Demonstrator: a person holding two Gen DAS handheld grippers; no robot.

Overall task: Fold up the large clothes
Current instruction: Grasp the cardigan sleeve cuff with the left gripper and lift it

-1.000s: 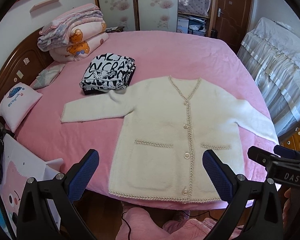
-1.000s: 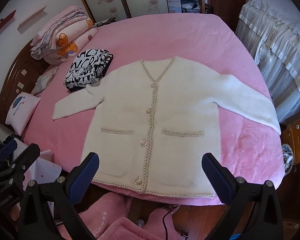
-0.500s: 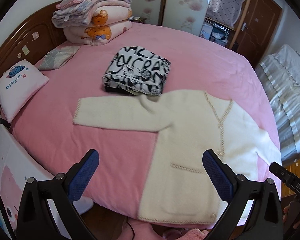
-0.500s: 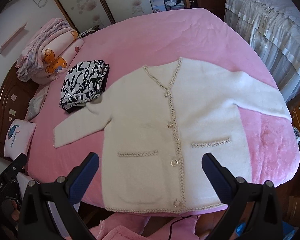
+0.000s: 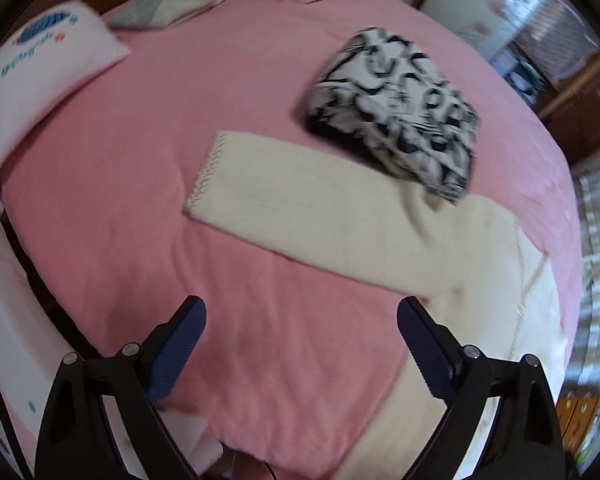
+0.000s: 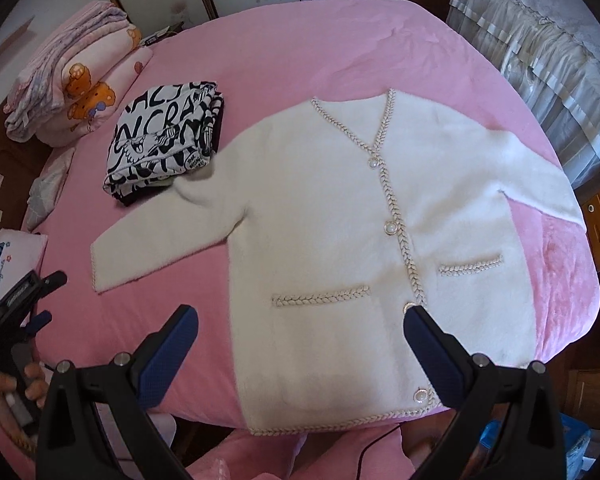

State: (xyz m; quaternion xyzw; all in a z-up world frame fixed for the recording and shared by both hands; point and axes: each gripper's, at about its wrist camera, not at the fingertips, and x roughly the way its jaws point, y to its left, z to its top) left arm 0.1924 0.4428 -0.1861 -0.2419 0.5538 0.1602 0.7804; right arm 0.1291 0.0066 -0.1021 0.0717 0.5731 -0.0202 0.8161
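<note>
A cream cardigan [image 6: 332,232] with braided trim and pearl buttons lies flat, front up, on the pink bed [image 6: 300,40], both sleeves spread out. My left gripper [image 5: 300,344] is open and empty, above the pink cover just short of the cardigan's left sleeve [image 5: 292,200]. My right gripper [image 6: 300,344] is open and empty above the cardigan's lower front, near the hem. The left gripper also shows at the left edge of the right wrist view [image 6: 24,300].
A folded black-and-white printed garment [image 6: 164,140] lies beside the cardigan's left shoulder, and also shows in the left wrist view [image 5: 396,116]. Folded quilts [image 6: 72,96] and a small pillow [image 5: 40,88] sit toward the headboard. A curtained cabinet [image 6: 540,48] stands at the right.
My left gripper has swung left and lower toward the left sleeve. My right gripper has moved closer over the cardigan's lower front. Both stay open.
</note>
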